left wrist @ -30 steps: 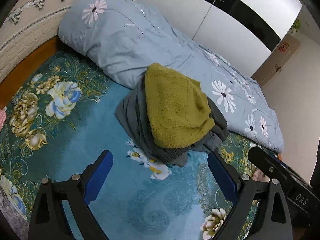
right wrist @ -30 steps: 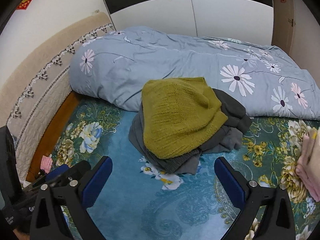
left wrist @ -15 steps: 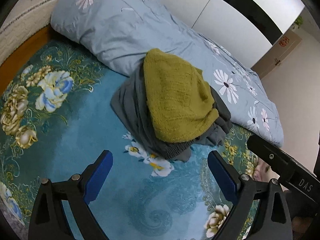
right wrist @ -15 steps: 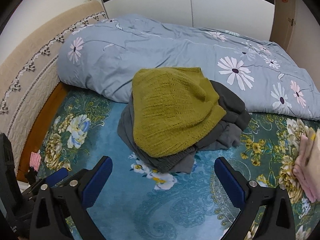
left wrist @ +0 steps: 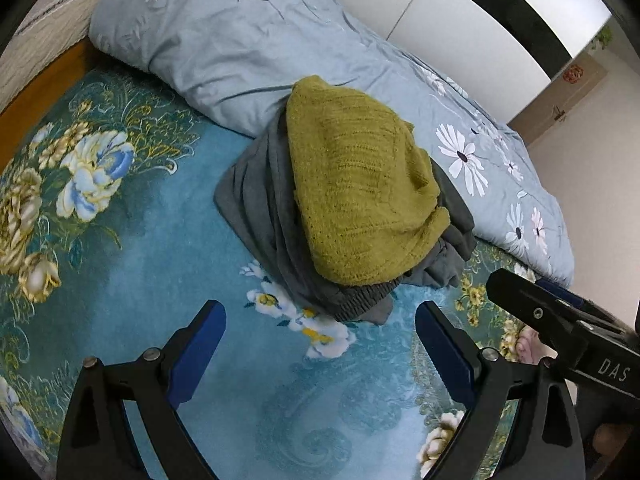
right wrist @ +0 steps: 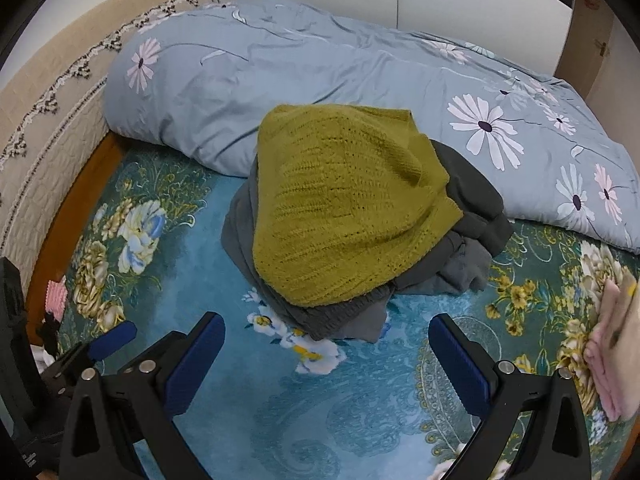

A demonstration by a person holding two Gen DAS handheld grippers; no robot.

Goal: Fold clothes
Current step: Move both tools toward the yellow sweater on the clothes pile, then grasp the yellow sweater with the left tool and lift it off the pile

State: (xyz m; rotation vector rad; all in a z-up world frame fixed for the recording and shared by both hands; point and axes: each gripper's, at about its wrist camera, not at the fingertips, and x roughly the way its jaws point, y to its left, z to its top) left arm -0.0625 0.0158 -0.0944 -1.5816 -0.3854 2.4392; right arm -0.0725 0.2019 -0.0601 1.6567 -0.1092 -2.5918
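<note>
Olive-green knit sweater [left wrist: 360, 196] lies on top of crumpled grey garments [left wrist: 264, 216], heaped on the teal floral bedspread [left wrist: 140, 264] against a rolled pale-blue duvet [left wrist: 224, 36] on the far side. Left gripper [left wrist: 320, 320] and right gripper [right wrist: 326, 330] hang just near of the pile, fingers spread wide, holding nothing.
</note>
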